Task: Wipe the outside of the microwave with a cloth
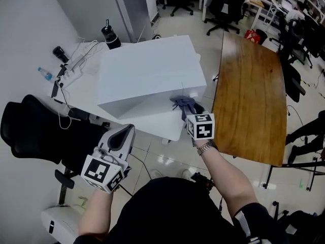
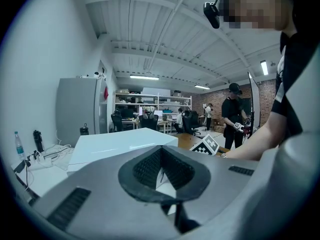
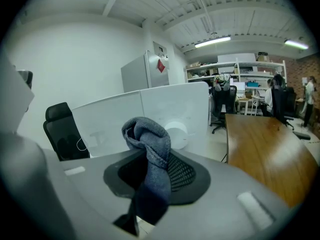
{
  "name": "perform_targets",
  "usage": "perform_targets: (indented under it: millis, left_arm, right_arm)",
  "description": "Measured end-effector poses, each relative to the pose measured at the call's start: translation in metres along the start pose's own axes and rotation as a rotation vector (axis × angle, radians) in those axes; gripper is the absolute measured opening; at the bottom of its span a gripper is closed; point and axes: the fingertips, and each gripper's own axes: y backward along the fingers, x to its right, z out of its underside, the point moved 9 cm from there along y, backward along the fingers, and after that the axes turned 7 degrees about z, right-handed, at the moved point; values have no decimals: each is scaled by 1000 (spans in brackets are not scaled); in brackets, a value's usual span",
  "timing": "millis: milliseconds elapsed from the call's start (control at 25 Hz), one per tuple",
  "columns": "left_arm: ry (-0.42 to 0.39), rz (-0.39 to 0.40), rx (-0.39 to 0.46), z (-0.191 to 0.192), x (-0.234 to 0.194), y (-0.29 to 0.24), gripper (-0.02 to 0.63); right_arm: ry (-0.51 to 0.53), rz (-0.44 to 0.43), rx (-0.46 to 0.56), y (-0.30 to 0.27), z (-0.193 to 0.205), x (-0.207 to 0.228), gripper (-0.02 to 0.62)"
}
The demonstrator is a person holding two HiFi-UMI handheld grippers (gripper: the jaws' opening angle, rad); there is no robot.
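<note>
The white microwave (image 1: pixel 147 72) stands on a white table (image 1: pixel 84 93); its front panel with a round knob (image 3: pixel 176 133) faces the right gripper view. My right gripper (image 1: pixel 187 108) is shut on a bunched blue-grey cloth (image 3: pixel 149 149), and holds it close to the microwave's lower right front corner (image 1: pixel 195 93). That same cloth (image 1: pixel 182 103) shows in the head view just beyond the marker cube. My left gripper (image 1: pixel 122 136) hangs low at the near left, short of the table, jaws shut with nothing between them. Its view shows the microwave's top (image 2: pixel 122 143) ahead.
A long brown wooden table (image 1: pixel 251 98) lies right of the microwave. A black office chair (image 1: pixel 35 131) sits at the left. A power strip with cables (image 1: pixel 71 67), a small bottle (image 1: pixel 44 73) and a dark flask (image 1: pixel 110 36) are at the back of the white table. People stand farther off.
</note>
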Motion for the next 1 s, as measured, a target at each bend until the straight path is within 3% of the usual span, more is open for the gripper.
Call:
perform_targets:
  millis: [680, 1000]
  left_arm:
    - [12, -65, -1, 1, 61, -12, 5]
    - [16, -80, 5, 2, 84, -16, 5]
  right_arm:
    - [31, 25, -7, 25, 1, 76, 104]
    - [59, -20, 52, 50, -13, 84, 104]
